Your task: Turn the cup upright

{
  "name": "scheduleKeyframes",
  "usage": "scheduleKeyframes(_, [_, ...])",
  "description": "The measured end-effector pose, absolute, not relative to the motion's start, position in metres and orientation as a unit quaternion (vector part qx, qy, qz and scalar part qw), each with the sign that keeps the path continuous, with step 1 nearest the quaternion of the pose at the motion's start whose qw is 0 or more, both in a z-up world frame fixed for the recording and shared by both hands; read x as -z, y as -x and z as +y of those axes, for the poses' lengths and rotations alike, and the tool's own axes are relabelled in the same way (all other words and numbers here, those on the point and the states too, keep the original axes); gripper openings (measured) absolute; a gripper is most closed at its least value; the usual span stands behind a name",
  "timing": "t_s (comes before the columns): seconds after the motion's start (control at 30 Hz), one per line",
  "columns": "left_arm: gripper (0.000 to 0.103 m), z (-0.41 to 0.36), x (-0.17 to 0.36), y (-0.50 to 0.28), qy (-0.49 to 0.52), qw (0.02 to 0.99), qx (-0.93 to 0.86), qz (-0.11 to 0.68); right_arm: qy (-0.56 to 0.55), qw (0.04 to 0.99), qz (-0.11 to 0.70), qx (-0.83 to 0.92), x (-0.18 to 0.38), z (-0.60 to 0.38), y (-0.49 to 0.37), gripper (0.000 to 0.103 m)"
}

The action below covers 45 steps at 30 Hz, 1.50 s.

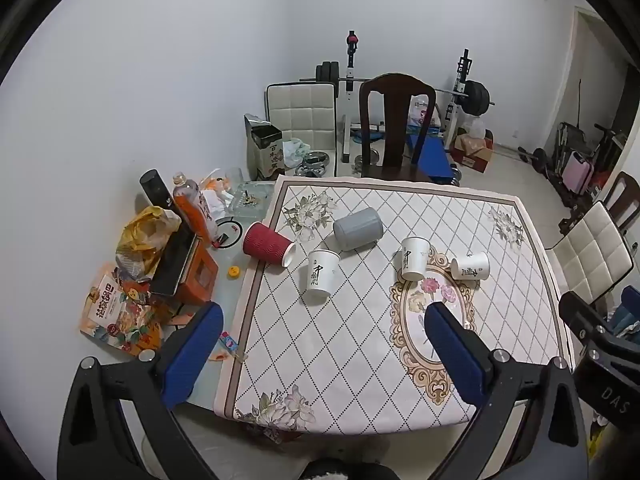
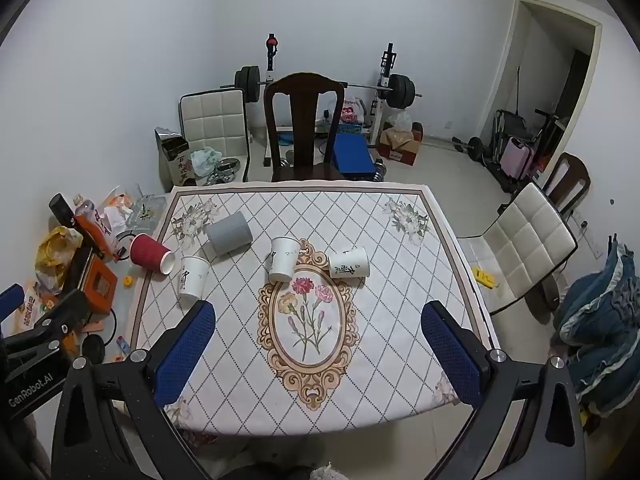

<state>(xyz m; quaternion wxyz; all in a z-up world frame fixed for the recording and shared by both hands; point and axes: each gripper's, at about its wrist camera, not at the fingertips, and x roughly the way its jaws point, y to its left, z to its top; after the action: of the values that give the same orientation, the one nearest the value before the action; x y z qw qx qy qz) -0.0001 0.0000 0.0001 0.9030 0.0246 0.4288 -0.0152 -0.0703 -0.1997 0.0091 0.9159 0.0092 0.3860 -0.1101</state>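
Several cups sit on the patterned tablecloth (image 1: 320,340). A red ribbed cup (image 1: 267,244) lies on its side at the cloth's left edge. A grey cup (image 1: 358,228) lies on its side. Two white cups with black writing (image 1: 321,273) (image 1: 414,258) stand mouth down. A third white cup (image 1: 471,267) lies on its side. They also show in the right wrist view: red (image 2: 151,254), grey (image 2: 229,233), white (image 2: 193,278) (image 2: 283,259) (image 2: 349,263). My left gripper (image 1: 320,320) is open and empty above the near table. My right gripper (image 2: 318,320) is open and empty, well short of the cups.
Clutter fills the table's left strip: an orange bottle (image 1: 192,206), a yellow bag (image 1: 146,236), snack packets (image 1: 116,312), an orange box (image 1: 198,276). A dark wooden chair (image 1: 394,128) stands behind the table, a white chair (image 2: 524,244) at its right. Gym gear stands at the back wall.
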Motion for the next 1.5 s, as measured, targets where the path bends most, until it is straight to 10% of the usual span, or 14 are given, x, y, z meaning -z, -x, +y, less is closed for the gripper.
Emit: scheduleKeyframes(1.5, [0.103,-0.004,-0.001,0.009,-0.026,0.905,0.005,0.424,-0.005,0.913,0.395,0.100,-0.015,-0.206,0.071,0.103])
